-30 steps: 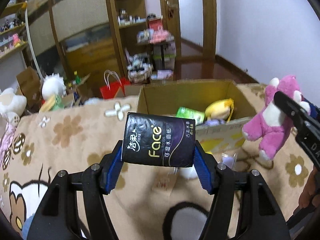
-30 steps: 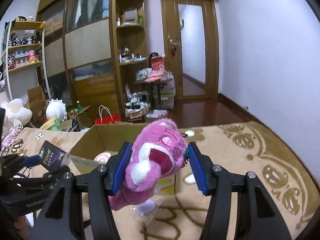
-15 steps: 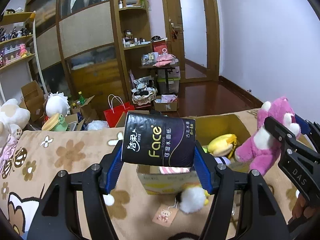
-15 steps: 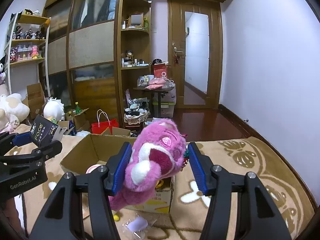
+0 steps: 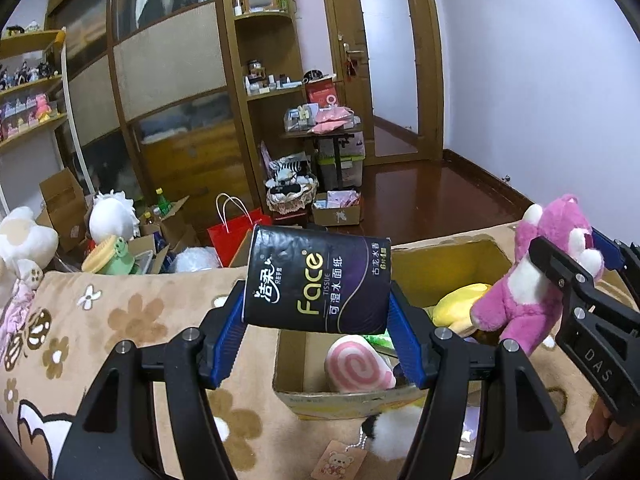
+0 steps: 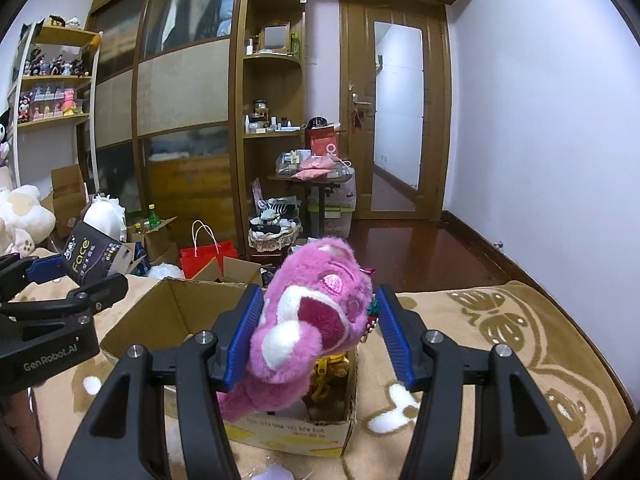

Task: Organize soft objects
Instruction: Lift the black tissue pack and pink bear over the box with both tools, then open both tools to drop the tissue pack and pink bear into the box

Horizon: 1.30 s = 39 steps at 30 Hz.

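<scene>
My left gripper (image 5: 316,320) is shut on a black "Face" tissue pack (image 5: 318,280), held above the near left edge of an open cardboard box (image 5: 340,400). The pack also shows in the right wrist view (image 6: 90,256). My right gripper (image 6: 318,332) is shut on a pink plush bear (image 6: 312,328), held over the box (image 6: 280,432); the bear shows at the right of the left wrist view (image 5: 536,272). Inside the box lie a pink swirl plush (image 5: 356,364) and a yellow plush (image 5: 460,306).
The box stands on a tan flower-patterned blanket (image 5: 120,320). A white pom-pom keychain (image 5: 394,432) and a tag (image 5: 340,460) lie in front of the box. Beyond the bed are a red bag (image 5: 232,232), boxes, plush toys (image 5: 24,240) and shelves.
Both grippers have risen and moved forward over the box with their objects still held. The view now looks down into the box from higher up.
</scene>
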Available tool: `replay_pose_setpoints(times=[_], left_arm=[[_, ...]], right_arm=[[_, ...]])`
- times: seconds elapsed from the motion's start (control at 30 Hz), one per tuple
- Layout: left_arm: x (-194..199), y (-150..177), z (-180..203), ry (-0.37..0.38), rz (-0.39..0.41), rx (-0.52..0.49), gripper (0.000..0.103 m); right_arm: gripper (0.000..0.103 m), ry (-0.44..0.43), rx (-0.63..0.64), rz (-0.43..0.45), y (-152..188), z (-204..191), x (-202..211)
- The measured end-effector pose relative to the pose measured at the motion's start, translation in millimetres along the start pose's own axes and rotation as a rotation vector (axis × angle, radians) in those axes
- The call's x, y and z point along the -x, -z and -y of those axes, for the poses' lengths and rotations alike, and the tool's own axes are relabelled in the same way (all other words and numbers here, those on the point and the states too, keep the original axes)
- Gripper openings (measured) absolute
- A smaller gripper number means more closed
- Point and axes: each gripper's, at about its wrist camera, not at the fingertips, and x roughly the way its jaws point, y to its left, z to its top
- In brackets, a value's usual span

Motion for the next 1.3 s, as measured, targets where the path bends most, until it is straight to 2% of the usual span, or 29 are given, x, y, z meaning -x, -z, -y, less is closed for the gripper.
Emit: replay_pose_setpoints(times=[0.5,0.67,0.97,1.1,1.2,1.3], left_arm=[[-46.9,10.7,-8.2,0.036,-0.085,0.02,0.065],[-55.3,15.3,-8.2,0.055,-0.108,0.024,0.065],[-67.8,19.8,-15.0,0.069,-0.164,0.051,0.065],[-68.7,21.0,-17.6,0.061,-0.175,0.054,0.074],[-68.9,21.7,-18.2,0.062,-0.179,0.052,0.074],[-70.2,21.8,-16.9,0.056,-0.187,0.045,0.074]], right_arm=[[0.062,-0.001,0.008,-0.028,10.6,-11.2,-29.2],[0.062,-0.034,-0.047,-0.031,11.4,-4.6,-34.1],[0.065,-0.06,-0.053,-0.068,17.2,-6.6,-42.1],[0.066,-0.061,-0.047,-0.085,17.6,-2.7,-41.9],[0.071,-0.061,-0.055,-0.11,18.8,-0.8,-43.6],[0.072,-0.068,-0.058,-0.117,20.1,-0.5,-42.7]])
